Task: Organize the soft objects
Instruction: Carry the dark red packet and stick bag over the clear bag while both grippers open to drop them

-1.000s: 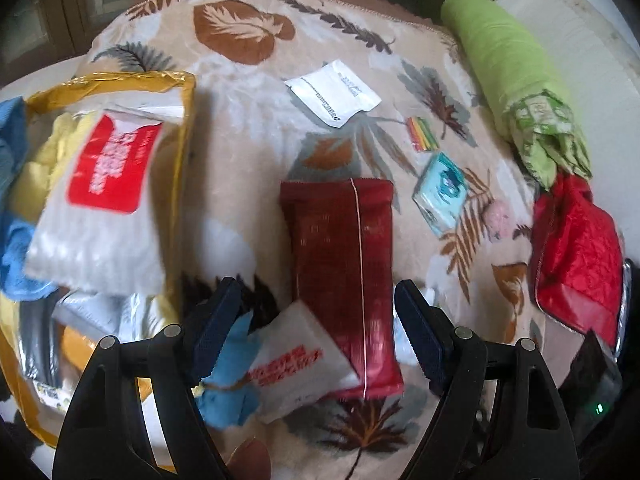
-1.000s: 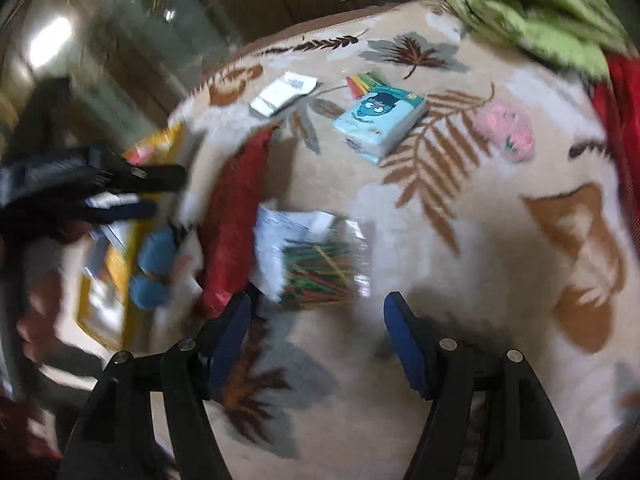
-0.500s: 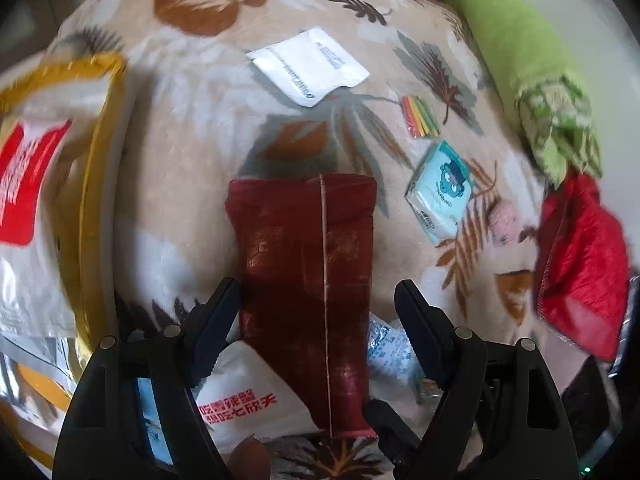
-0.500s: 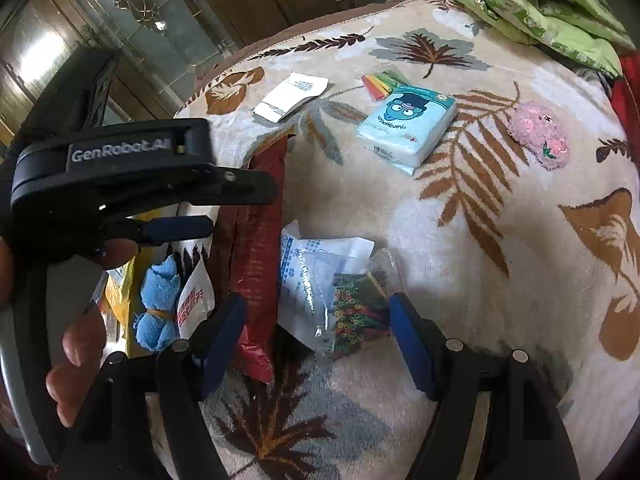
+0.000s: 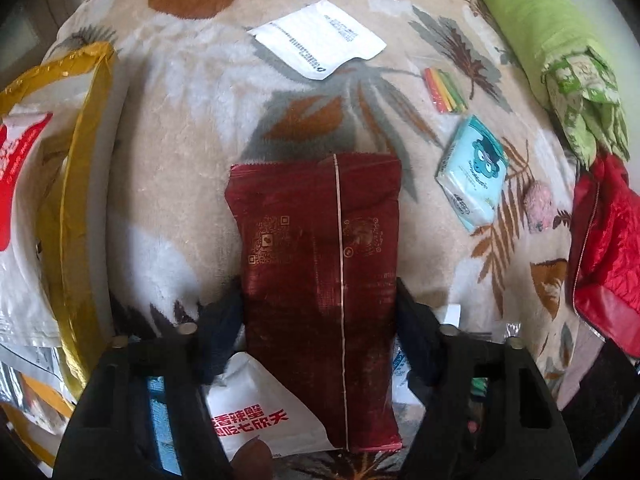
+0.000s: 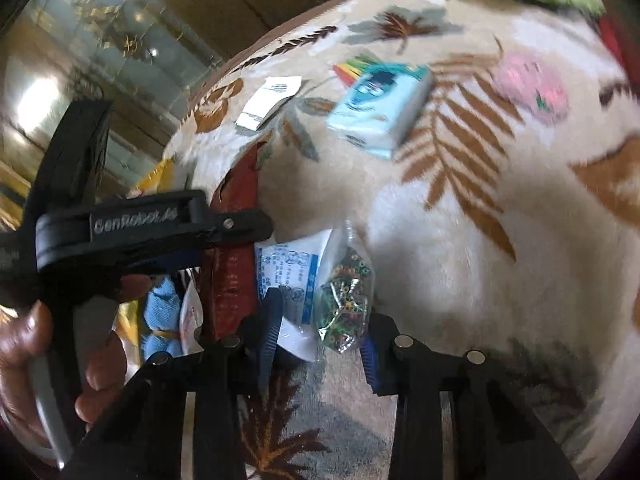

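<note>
A long dark red foil packet (image 5: 320,260) lies on the leaf-patterned blanket (image 5: 180,160). My left gripper (image 5: 318,320) is open with a finger on each side of the packet, close to its edges. In the right wrist view the left gripper (image 6: 224,236) shows from the side over the red packet (image 6: 236,264). My right gripper (image 6: 320,344) is open around a clear bag of small coloured bits (image 6: 346,300) lying on a white-blue sachet (image 6: 288,272).
A yellow bag (image 5: 76,208) of packets lies at the left. A white pouch (image 5: 316,38), coloured sticks (image 5: 444,90), a blue tissue pack (image 5: 474,172), a pink toy (image 5: 538,206), a red jacket (image 5: 604,248) and a green roll (image 5: 536,20) lie around. A white red-lettered pouch (image 5: 256,412) lies near.
My left gripper moved forward and down, so its fingers now straddle the red packet. My right gripper moved closer over the clear bag; its fingers have narrowed around it.
</note>
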The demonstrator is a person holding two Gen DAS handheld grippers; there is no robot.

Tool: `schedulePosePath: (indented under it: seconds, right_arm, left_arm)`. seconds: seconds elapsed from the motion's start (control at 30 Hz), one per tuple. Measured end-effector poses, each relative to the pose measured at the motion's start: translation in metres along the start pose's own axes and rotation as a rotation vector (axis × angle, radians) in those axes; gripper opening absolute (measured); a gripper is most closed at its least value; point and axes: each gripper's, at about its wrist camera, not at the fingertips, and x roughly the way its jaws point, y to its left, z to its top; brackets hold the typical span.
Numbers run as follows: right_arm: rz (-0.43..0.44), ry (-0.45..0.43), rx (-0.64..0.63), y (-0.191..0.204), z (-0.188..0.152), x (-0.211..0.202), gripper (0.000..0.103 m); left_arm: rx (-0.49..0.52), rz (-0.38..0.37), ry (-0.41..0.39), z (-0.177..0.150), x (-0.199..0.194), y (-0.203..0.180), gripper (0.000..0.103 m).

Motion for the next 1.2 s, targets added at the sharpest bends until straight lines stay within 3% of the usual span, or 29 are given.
schedulePosePath:
  seconds: [0.17, 0.3, 0.47, 0.57, 0.7, 0.87, 0.93, 0.97, 1.2]
  right_arm:
    - [0.052, -0.021, 0.004, 0.0, -0.003, -0.007, 0.027]
    - [0.09, -0.053, 0.035, -0.005, -0.005, -0.016, 0.023]
    - [0.076, -0.068, 0.042, -0.011, -0.004, -0.028, 0.022]
    - [0.071, -0.033, 0.068, -0.02, -0.004, -0.024, 0.029]
    - [0.104, -0.084, 0.144, -0.033, -0.005, -0.036, 0.054]
    - [0.106, -0.119, 0.208, -0.047, -0.006, -0.044, 0.054]
    - [0.069, -0.119, 0.201, -0.048, -0.008, -0.044, 0.034]
    - [0.062, -0.117, 0.199, -0.047, -0.01, -0.044, 0.011]
    - [0.038, -0.192, 0.144, -0.037, -0.007, -0.073, 0.011]
  left_arm:
    - [0.05, 0.015, -0.032, -0.005, -0.006, -0.006, 0.045]
    - [0.045, -0.038, -0.04, -0.008, -0.01, -0.004, 0.042]
    - [0.046, -0.06, -0.057, -0.01, -0.015, -0.004, 0.041]
    - [0.05, -0.066, -0.039, -0.01, -0.012, -0.005, 0.041]
    - [0.06, -0.062, -0.028, -0.014, -0.007, -0.006, 0.041]
    - [0.068, -0.068, -0.023, -0.014, -0.007, -0.007, 0.041]
    - [0.077, -0.065, -0.027, -0.014, -0.008, -0.01, 0.041]
    - [0.079, -0.066, -0.03, -0.015, -0.008, -0.011, 0.041]
    - [0.086, -0.127, -0.062, -0.015, -0.027, -0.018, 0.041]
